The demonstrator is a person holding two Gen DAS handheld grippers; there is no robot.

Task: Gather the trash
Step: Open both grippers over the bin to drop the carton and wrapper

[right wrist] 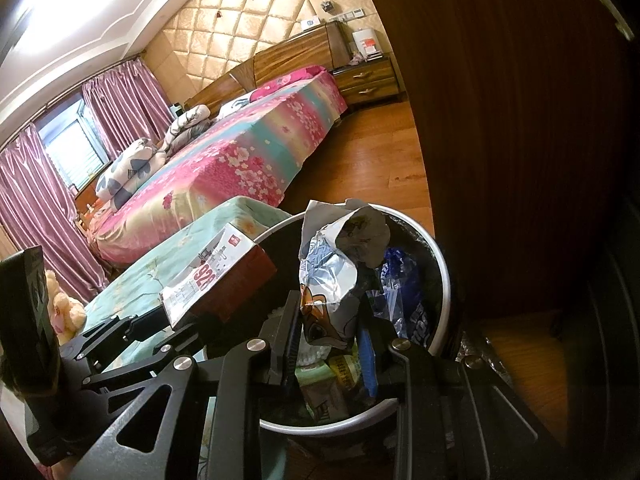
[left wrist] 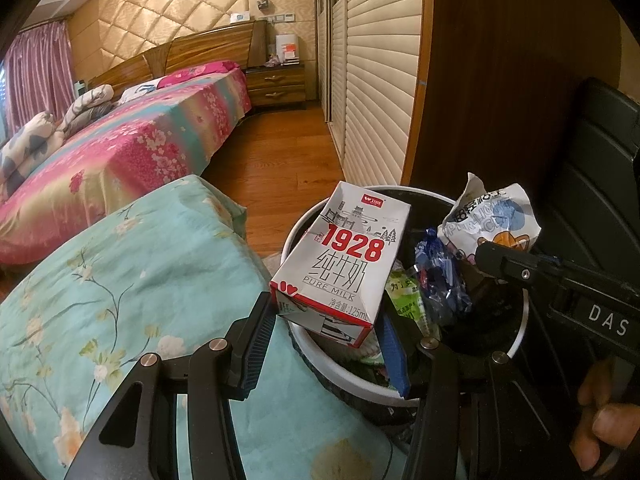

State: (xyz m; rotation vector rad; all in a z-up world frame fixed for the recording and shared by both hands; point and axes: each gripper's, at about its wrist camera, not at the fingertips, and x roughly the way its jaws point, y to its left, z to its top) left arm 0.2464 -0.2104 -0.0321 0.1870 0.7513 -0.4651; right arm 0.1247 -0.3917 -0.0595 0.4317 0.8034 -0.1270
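Note:
A white and red "1928 Pure Milk" carton [left wrist: 344,256] sits between the fingers of my left gripper [left wrist: 328,344], over the rim of a round white-rimmed bin [left wrist: 348,376]; the jaws look closed on it. In the right wrist view the carton [right wrist: 216,276] shows at the left. My right gripper [right wrist: 332,344] is shut on a crumpled white snack wrapper with a cartoon deer [right wrist: 332,280], held over the bin [right wrist: 440,280]. That wrapper shows in the left view [left wrist: 492,216] too. Blue and green wrappers [left wrist: 436,280] lie in the bin.
A teal floral cushion [left wrist: 120,288] lies left of the bin. A bed with a pink floral sheet [left wrist: 132,152] stands beyond it. A dark wooden panel [left wrist: 500,80] rises right of the bin. Wood floor [left wrist: 276,160] runs to a nightstand [left wrist: 276,84].

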